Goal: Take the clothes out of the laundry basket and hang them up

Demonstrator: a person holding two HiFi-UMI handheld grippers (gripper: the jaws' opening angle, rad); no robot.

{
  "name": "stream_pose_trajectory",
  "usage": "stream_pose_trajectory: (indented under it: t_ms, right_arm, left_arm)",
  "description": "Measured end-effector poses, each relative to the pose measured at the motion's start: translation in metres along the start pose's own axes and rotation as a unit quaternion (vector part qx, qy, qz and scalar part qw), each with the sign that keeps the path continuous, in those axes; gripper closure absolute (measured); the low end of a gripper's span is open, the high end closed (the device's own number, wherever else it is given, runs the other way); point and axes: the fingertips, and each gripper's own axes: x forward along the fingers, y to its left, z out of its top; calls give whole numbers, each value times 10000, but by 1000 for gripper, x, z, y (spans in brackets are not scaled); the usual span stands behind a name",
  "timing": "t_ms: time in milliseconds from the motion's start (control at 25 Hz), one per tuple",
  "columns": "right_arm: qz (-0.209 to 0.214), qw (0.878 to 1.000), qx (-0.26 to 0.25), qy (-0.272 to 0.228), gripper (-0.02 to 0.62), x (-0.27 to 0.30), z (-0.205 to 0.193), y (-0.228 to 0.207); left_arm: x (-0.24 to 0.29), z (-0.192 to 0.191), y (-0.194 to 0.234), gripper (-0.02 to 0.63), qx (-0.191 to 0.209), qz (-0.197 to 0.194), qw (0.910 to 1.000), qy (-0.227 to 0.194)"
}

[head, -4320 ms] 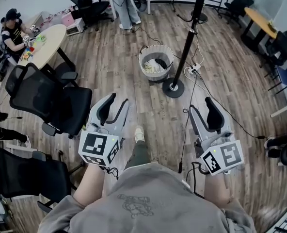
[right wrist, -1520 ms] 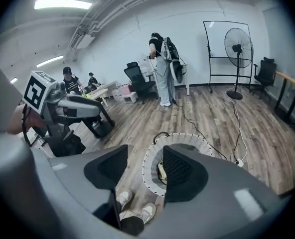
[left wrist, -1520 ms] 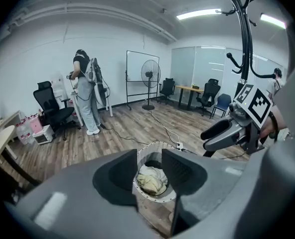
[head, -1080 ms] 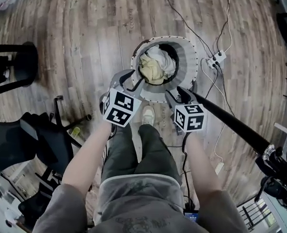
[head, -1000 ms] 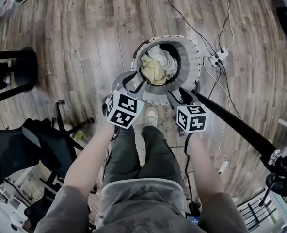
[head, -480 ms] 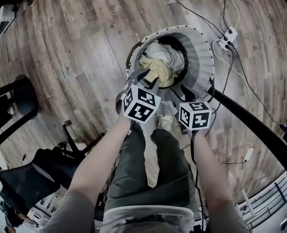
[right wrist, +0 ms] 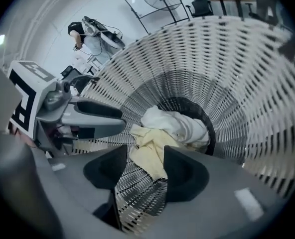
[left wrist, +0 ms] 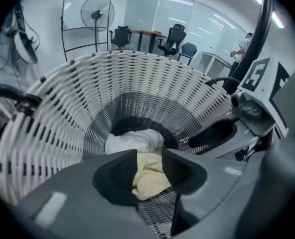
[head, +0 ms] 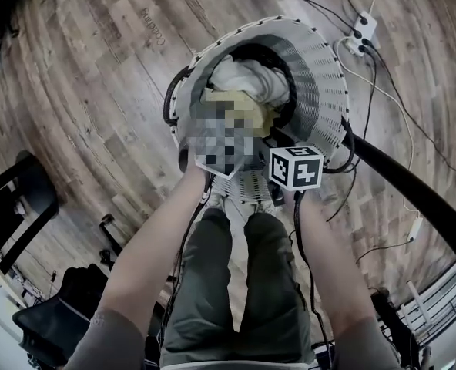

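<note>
A white wicker laundry basket stands on the wood floor right below me. In it lie a pale yellow garment and a white garment. Both grippers hang inside the basket's mouth at its near side, pointing down at the clothes. My left gripper is open; the yellow garment shows through its gap, beyond the jaws. My right gripper is open too, its jaws just having been opening, with nothing between them; the yellow garment and the white garment lie beyond. A mosaic patch covers the left gripper in the head view.
The black pole of a stand crosses the right side beside the basket. Cables and a power strip lie on the floor behind it. A black office chair stands at the left. A person stands far off.
Both grippers have sunk from above the basket's near rim down into its mouth. The head view has closed in over the basket.
</note>
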Motion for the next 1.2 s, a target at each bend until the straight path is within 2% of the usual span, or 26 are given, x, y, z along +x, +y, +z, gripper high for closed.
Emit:
stream_pose_trajectory:
  t_ms: [160,240,400,520,720,880,960,1000,1040,1080,1200]
  right_arm:
    - [15,10000,87,-1,339,30,-1,-17]
    - [-71,9998,-81,163,345,46,-6,-25]
    - [-269,9963,-478,661,347,79,-31,-40]
    - [-248,9935,-730,833,347,99,-36,-42]
    - [-275,9918,-647,1070,351,120,-49,-49]
    - [-329,9898,-584,1261,356,136,-62,-57]
    - [-282,9899,-388,1336,386,141,-66,-60]
    - [-270,9904,-311,1319,427,142,-65,-61]
    - [-294,9913,-248,1258,514,141,-64,-62]
    - [-344,9925,-168,1161,554,139,-61,-64]
    - [-374,9952,296,851,557,129,-55,-65]
  left_arm:
    - [36,-8,1,454,324,-105,9992,203]
    - [56,-16,5,453,425,-74,9984,360]
    - [84,-39,14,454,352,-43,9970,688]
    - [102,-56,15,454,538,-79,9938,969]
    - [120,-74,20,462,437,-42,9925,1145]
    - [129,-84,26,517,292,49,9924,1195]
    - [133,-85,30,575,196,72,9931,1151]
    - [133,-85,31,593,161,76,9936,1112]
    - [133,-86,32,598,136,79,9942,1065]
    - [132,-86,32,600,111,84,9947,1014]
    - [125,-84,33,601,-135,88,9964,826]
